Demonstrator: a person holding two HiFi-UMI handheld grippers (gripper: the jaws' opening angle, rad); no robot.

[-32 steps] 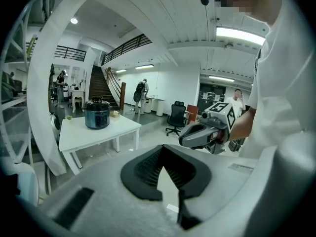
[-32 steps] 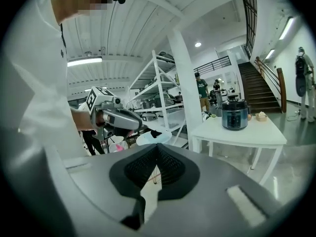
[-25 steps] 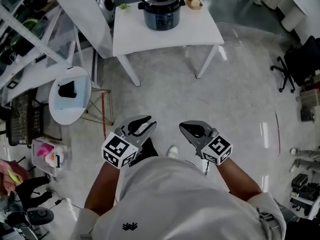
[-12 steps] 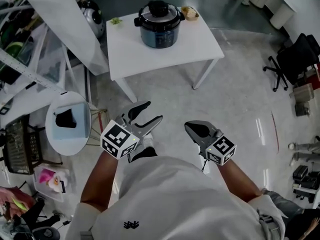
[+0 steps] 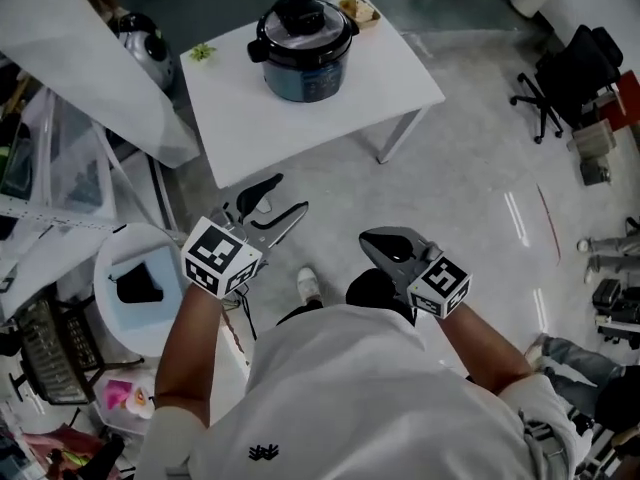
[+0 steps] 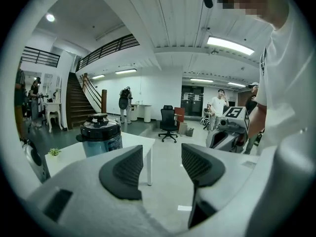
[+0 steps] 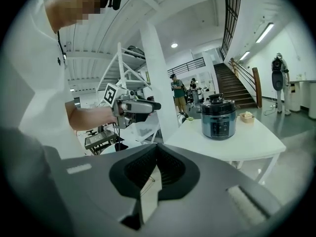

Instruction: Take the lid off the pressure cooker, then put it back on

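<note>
The left gripper [image 5: 285, 196] has just been opening; its jaws stand spread with nothing between them. The right gripper [image 5: 372, 244] is pressed together, empty. Both hang well short of the pressure cooker [image 5: 300, 53], whose lid [image 5: 297, 16] sits on it (the cooker stands on a white table [image 5: 395, 78]). My worry is that a right gripper arriving with its jaws unopened would knock the lid rather than grasp it. No print on the cooker is legible.

No legible words or numbers anywhere. Only black-and-white square marker patterns on the cubes of the left gripper [image 5: 285, 196] and the right gripper [image 5: 372, 240]. Small black emblem [image 5: 260, 453] on the white shirt [image 5: 340, 388], without letters. Front-panel print on the dark blue round pressure cooker [image 7: 217, 117] too small to read.
</note>
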